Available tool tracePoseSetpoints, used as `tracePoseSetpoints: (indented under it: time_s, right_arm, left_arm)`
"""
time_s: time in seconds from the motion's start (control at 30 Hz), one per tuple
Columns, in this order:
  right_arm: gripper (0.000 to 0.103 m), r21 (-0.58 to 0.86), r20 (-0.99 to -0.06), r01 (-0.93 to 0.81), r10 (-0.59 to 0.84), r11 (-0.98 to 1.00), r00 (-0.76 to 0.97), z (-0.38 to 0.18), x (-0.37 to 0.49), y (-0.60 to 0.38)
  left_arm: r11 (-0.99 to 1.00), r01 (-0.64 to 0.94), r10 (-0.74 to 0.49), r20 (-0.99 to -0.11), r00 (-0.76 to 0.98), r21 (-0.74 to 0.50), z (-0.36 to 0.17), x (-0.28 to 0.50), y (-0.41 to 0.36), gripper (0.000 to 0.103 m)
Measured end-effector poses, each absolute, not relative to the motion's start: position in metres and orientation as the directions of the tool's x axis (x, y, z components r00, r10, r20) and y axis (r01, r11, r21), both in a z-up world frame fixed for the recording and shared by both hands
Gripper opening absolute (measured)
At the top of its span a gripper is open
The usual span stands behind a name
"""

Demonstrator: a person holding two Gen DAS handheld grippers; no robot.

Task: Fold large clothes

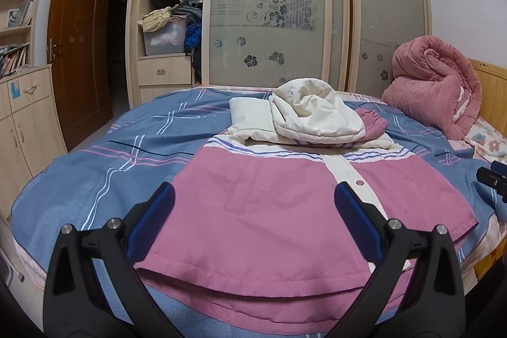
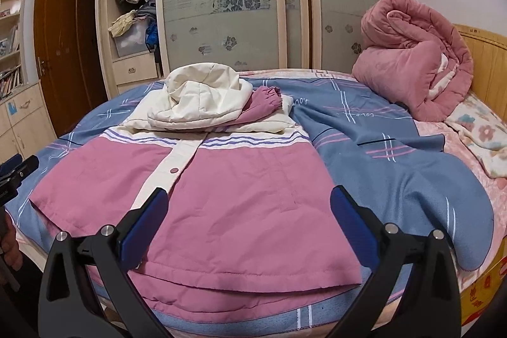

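A pink and cream hooded jacket (image 1: 272, 205) lies flat on the bed, front up, hem toward me. Its cream hood (image 1: 313, 113) is bunched at the far end, and one pink sleeve cuff (image 1: 370, 119) lies folded by it. My left gripper (image 1: 255, 205) is open and empty above the hem's left half. In the right wrist view the jacket (image 2: 228, 195) lies the same way, hood (image 2: 202, 97) at the far end. My right gripper (image 2: 248, 208) is open and empty above the hem's right half. Each gripper's tip shows at the edge of the other's view.
The bed has a blue plaid blanket (image 1: 104, 167). A rolled pink quilt (image 2: 415, 59) sits at the headboard on the right. A wardrobe with frosted sliding doors (image 1: 269, 5) stands behind the bed. A brown door (image 1: 76, 43) and bookshelves are at the left.
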State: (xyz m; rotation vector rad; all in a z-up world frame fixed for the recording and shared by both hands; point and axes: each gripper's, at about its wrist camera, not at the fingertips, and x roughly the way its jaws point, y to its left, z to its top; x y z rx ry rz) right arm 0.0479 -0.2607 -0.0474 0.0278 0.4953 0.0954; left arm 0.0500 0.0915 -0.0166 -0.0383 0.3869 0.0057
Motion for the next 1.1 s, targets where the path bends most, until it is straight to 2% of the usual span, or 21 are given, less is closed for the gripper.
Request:
tracePoseSetpoints:
  time_s: [0.4, 0.53, 0.6, 0.73, 0.87, 0.97, 1.1]
  right_arm:
    - [0.102, 0.050, -0.474, -0.123, 0.132, 0.991, 0.871, -0.049, 0.048, -0.257]
    - [0.102, 0.026, -0.422, -0.165, 0.161, 0.986, 0.892, -0.043, 0.040, -0.257]
    - [0.102, -0.063, -0.378, -0.185, 0.148, 0.981, 0.914, -0.039, 0.031, -0.256]
    - [0.102, -0.399, -0.300, -0.192, 0.071, 0.897, 0.951, -0.055, 0.008, -0.244]
    - [0.102, -0.604, -0.345, -0.261, 0.048, 0.753, 0.938, -0.096, -0.008, -0.236]
    - [0.102, -0.697, -0.402, -0.310, 0.006, 0.647, 0.916, -0.133, -0.012, -0.229]
    - [0.102, -0.781, -0.402, -0.317, -0.045, 0.538, 0.915, -0.169, -0.014, -0.220]
  left_arm:
    - [0.999, -0.012, -0.003, -0.388, 0.922, -0.037, -0.016, 0.047, 0.096, 0.101]
    - [0.998, 0.034, -0.051, -0.411, 0.910, -0.049, -0.017, 0.047, 0.095, 0.101]
    - [0.998, 0.052, -0.064, -0.414, 0.908, -0.041, -0.017, 0.046, 0.094, 0.101]
    - [0.997, 0.066, -0.045, -0.411, 0.911, 0.039, -0.019, 0.039, 0.094, 0.101]
    - [0.987, 0.059, 0.006, -0.405, 0.914, 0.147, -0.024, 0.032, 0.093, 0.101]
    - [0.975, 0.074, 0.020, -0.420, 0.907, 0.208, -0.029, 0.030, 0.094, 0.101]
    - [0.959, 0.084, 0.043, -0.434, 0.900, 0.269, -0.037, 0.029, 0.094, 0.101]
